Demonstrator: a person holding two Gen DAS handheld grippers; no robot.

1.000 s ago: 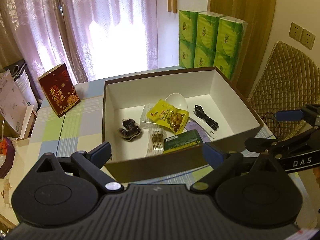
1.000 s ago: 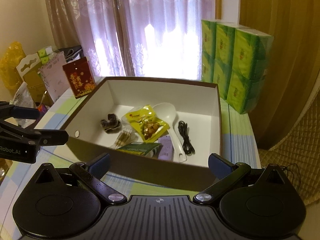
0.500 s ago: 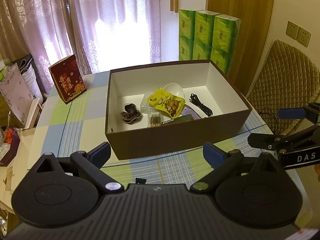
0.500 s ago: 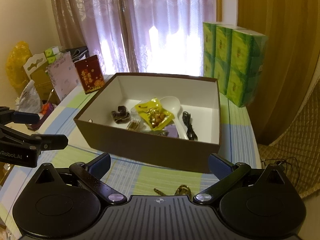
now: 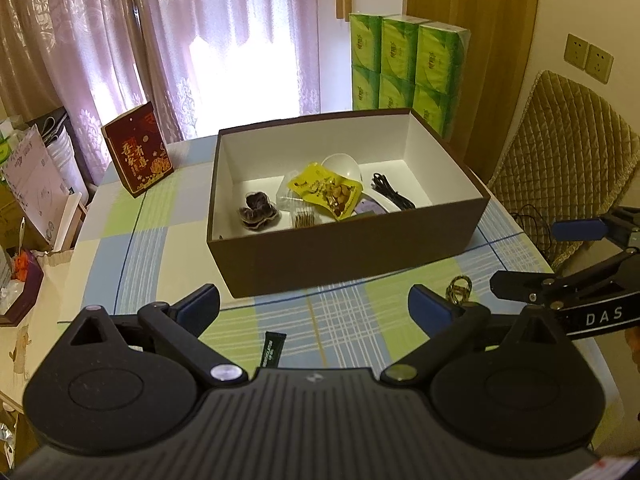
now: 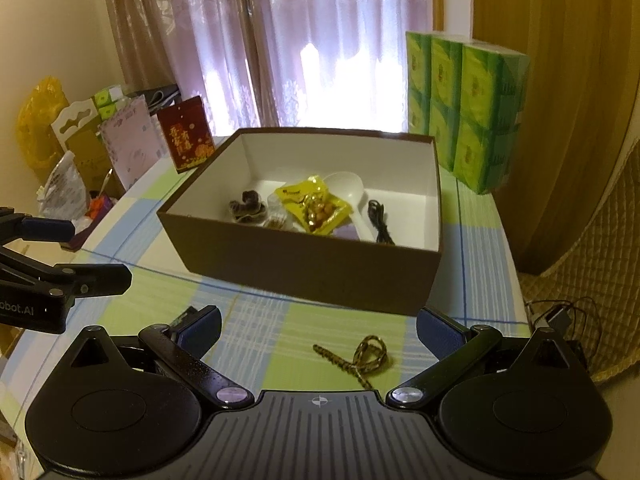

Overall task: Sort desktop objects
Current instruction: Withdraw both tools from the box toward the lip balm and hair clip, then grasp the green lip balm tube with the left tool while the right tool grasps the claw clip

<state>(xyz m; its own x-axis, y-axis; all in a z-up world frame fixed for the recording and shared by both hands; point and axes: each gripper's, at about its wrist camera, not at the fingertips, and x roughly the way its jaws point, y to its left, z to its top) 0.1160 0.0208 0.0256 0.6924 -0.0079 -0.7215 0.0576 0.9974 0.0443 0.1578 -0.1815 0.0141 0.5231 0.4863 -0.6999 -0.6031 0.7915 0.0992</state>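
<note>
Both sets of jaws spread wide, nothing held. Right gripper [image 6: 318,330] hangs over the braided cord loop [image 6: 362,356], which lies on the checked surface [image 6: 256,316] just ahead of it. Looks light, limp and slightly slick; I'd pinch at the knotted loop, not the tail. Left gripper [image 5: 314,306] is over a dark sachet [image 5: 272,350], flat and thin, so probably an edge pinch. Beyond both, the brown box [image 5: 344,248] already holds a yellow snack pack [image 5: 326,192], white spoon [image 6: 354,200] and black cable [image 5: 390,196]. Its near wall stands in the way, so lift over it. Red packet [image 5: 138,152] and green tissue packs [image 6: 464,108] sit farther back, well clear.
</note>
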